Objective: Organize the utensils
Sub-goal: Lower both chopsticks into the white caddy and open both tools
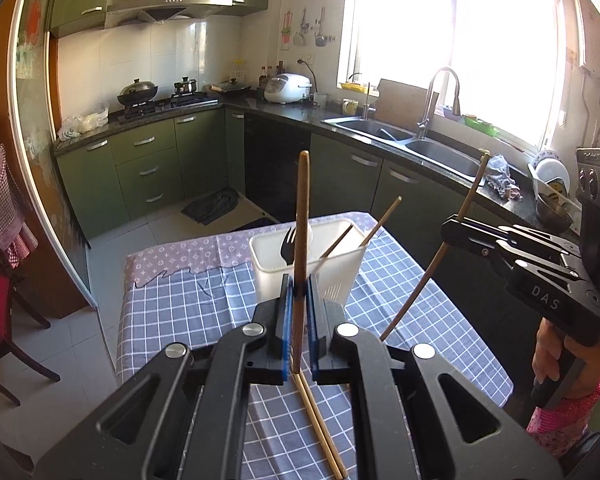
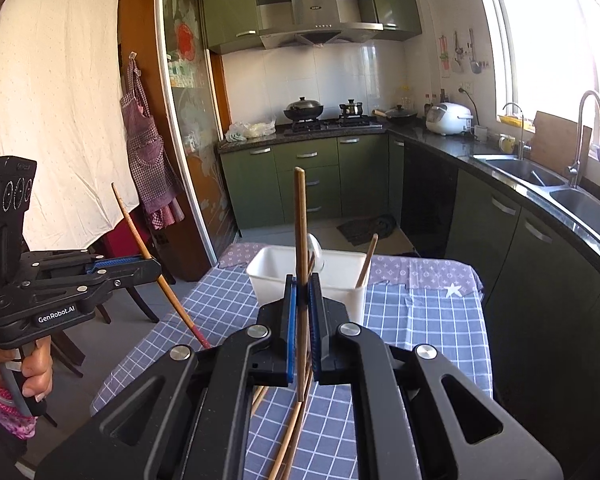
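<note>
My left gripper [image 1: 299, 289] is shut on a brown wooden chopstick [image 1: 302, 220] and holds it upright above the checked tablecloth, just in front of the white utensil holder [image 1: 268, 268]. The holder contains a black fork [image 1: 287, 246], a white spoon and two chopsticks [image 1: 380, 220]. My right gripper [image 2: 302, 294] is shut on another brown chopstick [image 2: 300, 224], also upright before the holder [image 2: 268, 276]. Each gripper shows in the other's view: the right one [image 1: 448, 226] with its chopstick [image 1: 428, 276], the left one [image 2: 152, 270] with its red-tipped chopstick [image 2: 172, 300].
Loose chopsticks [image 1: 320, 424] lie on the blue checked tablecloth [image 1: 180, 312] near me, also seen in the right wrist view [image 2: 288, 436]. Green kitchen cabinets, a stove and a sink [image 1: 440, 152] run behind the table. Chairs [image 1: 4, 336] stand to the left.
</note>
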`<state>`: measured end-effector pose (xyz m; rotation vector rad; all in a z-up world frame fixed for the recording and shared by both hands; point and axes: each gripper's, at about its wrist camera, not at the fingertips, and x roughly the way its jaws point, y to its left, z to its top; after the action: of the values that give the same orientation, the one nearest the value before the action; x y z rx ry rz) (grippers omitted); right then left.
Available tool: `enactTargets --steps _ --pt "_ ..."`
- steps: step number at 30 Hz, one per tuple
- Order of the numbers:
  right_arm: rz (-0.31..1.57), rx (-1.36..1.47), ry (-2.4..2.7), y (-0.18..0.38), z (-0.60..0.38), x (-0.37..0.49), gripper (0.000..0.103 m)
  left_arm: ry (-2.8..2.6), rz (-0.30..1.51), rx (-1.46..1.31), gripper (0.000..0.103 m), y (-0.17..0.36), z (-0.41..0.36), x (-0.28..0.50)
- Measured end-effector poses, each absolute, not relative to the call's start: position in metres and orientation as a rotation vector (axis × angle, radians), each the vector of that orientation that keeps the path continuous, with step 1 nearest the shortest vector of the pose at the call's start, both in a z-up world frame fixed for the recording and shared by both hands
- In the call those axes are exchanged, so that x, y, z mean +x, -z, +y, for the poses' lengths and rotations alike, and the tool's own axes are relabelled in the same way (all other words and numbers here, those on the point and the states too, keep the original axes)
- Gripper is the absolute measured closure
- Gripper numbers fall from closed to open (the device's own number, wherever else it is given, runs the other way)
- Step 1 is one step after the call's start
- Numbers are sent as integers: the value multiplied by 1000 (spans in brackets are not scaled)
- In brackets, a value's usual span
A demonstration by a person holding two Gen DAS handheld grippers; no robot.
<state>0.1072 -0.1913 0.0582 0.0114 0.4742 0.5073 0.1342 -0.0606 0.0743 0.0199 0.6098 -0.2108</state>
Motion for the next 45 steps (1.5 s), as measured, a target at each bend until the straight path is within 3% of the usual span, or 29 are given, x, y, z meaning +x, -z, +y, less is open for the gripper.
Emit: enactTargets --steps 7,15,31,42,45 --pt "354 23 -508 -114 -188 119 96 201 496 29 96 -122 -73 151" --pt "294 31 -448 -147 -185 159 96 187 455 -6 96 -134 -80 196" --pt "483 -18 -424 -62 -150 233 96 162 625 -5 96 -61 -76 254" --pt "430 8 -449 -76 -164 201 92 168 649 -20 87 -59 -69 240" --pt "382 6 -461 -81 -174 167 86 170 645 -2 85 -61 -71 223"
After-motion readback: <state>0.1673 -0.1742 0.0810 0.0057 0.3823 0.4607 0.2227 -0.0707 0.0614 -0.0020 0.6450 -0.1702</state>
